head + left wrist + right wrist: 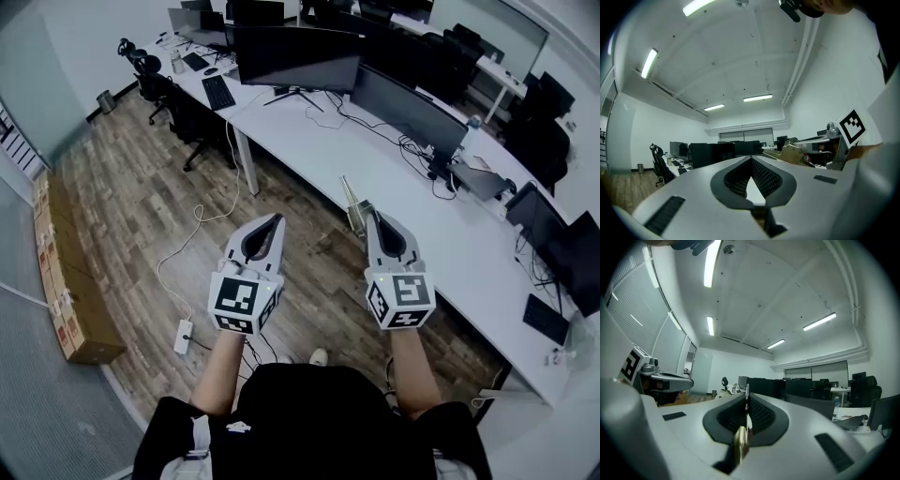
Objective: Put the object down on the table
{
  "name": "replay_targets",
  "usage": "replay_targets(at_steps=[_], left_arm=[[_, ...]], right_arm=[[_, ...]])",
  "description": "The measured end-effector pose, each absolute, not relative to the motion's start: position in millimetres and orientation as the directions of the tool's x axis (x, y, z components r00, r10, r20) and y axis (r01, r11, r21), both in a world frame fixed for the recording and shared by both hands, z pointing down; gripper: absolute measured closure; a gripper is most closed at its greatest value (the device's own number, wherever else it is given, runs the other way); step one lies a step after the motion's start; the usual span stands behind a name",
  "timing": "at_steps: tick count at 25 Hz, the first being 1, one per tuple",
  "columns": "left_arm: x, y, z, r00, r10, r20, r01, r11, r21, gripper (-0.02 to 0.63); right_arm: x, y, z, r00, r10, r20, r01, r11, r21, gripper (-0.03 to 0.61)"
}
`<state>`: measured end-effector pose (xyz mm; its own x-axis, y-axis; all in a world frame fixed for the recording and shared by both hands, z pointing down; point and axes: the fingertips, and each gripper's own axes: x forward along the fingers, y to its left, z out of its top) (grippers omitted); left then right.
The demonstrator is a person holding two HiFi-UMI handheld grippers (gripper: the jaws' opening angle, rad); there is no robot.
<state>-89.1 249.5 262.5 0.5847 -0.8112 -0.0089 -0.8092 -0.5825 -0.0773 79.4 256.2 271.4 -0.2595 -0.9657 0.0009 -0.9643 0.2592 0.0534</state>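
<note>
The job has not really started yet. The right tool (372, 215) is squeezed tight on a thin flat thing (350, 201) - it looks yellowish, and I cannot tell what it is. In the right gripper view the thin flat thing (740, 440) stands on its edge between the two jaws and pokes out past the tips. The left tool (277, 219) has its jaws pressed together at the tips with nothing in them, and the left gripper view shows the same.

Both tools are held up in the air over the wooden floor (141, 216). The long white tabletop (394, 187) is near, just in front and to the right - but the thin flat thing is not touching it.

So all of it is left, I think: bring the right tool over the tabletop, go down, and let go.
</note>
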Motion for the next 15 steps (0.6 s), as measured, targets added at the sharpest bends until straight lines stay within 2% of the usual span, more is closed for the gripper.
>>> replay_targets(at_steps=[15], left_arm=[[-39,238,272,0.569,-0.822,-0.003,-0.819,-0.566,-0.095,0.601]], right_arm=[[122,243,284,-0.3,-0.954,-0.001,-0.953,0.3,0.03,0.554]])
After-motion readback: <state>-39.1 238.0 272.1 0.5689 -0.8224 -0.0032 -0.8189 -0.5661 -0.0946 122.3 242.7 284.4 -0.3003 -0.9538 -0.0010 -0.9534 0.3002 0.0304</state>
